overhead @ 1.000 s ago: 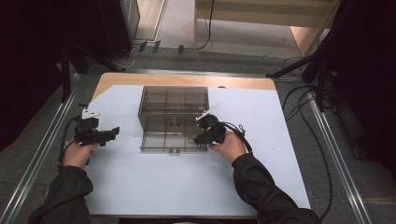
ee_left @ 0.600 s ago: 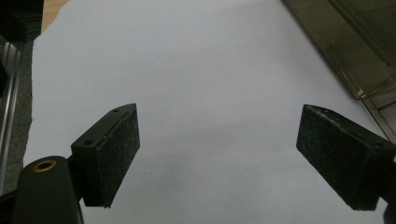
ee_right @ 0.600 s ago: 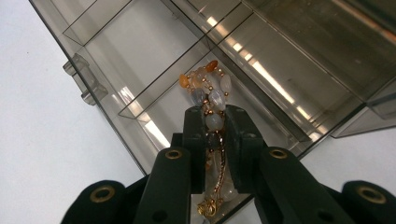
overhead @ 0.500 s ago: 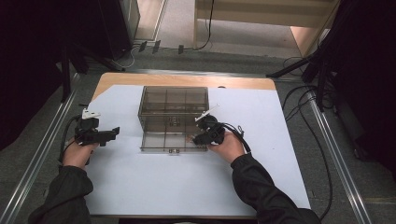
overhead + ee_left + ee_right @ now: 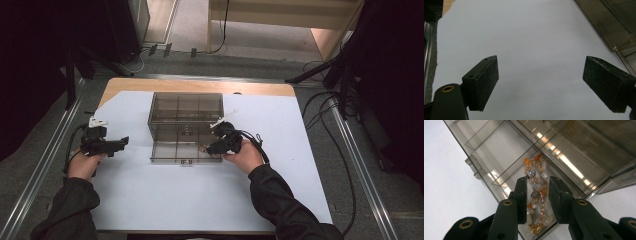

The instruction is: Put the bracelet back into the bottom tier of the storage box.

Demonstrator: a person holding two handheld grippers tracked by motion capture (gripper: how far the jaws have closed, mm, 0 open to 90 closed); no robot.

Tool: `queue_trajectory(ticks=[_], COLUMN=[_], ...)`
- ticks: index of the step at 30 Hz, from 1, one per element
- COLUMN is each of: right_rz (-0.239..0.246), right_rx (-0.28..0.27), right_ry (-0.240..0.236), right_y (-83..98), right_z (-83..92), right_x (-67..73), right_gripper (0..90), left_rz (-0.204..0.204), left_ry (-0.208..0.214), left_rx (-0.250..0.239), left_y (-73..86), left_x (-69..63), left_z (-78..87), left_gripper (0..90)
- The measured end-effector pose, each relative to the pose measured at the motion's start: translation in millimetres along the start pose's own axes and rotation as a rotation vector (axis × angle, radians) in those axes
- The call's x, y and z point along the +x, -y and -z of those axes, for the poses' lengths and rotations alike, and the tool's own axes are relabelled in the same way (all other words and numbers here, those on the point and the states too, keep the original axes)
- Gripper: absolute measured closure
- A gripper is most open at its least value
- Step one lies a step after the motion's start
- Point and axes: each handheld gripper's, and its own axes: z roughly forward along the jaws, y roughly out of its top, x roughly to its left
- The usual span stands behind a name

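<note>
The beaded bracelet [image 5: 536, 195] is being released into a compartment of the organizer box [image 5: 186, 127]; the right claw [image 5: 537, 195] has just been opening, the left claw [image 5: 549, 82] is being held wide apart. Withdrawal upward seems called for next.

Open white sheet [image 5: 165, 200] all round the left gripper [image 5: 122, 142], nothing between its wide-spread jaws. Blocked at three o'clock of it by the smoky compartment box [image 5: 186, 107] with its upright dividers. Tight going for the right gripper [image 5: 537, 188], poised over a near cell (jaws just been opening), bead bracelet [image 5: 536, 176] lying between them, cell walls close at nine and three o'clock.
</note>
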Motion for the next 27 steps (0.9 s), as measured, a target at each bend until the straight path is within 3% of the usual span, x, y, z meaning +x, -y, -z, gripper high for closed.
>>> queue_trajectory(ticks=[21, 27], right_rz=[0.008, 0.045], right_rx=[-0.095, -0.121], right_ry=[-0.04, -0.043], right_y=[0.4, 5.1], right_z=[22.3, 32.7], right_x=[-1.4, -1.9], right_gripper=[54.5, 50.6], left_rz=[-0.004, -0.004], left_ry=[0.005, 0.008], left_rx=[0.01, 0.007], left_y=[-0.9, -2.5], left_x=[-0.6, -1.1], left_z=[-1.2, -2.4], left_gripper=[14.5, 14.5])
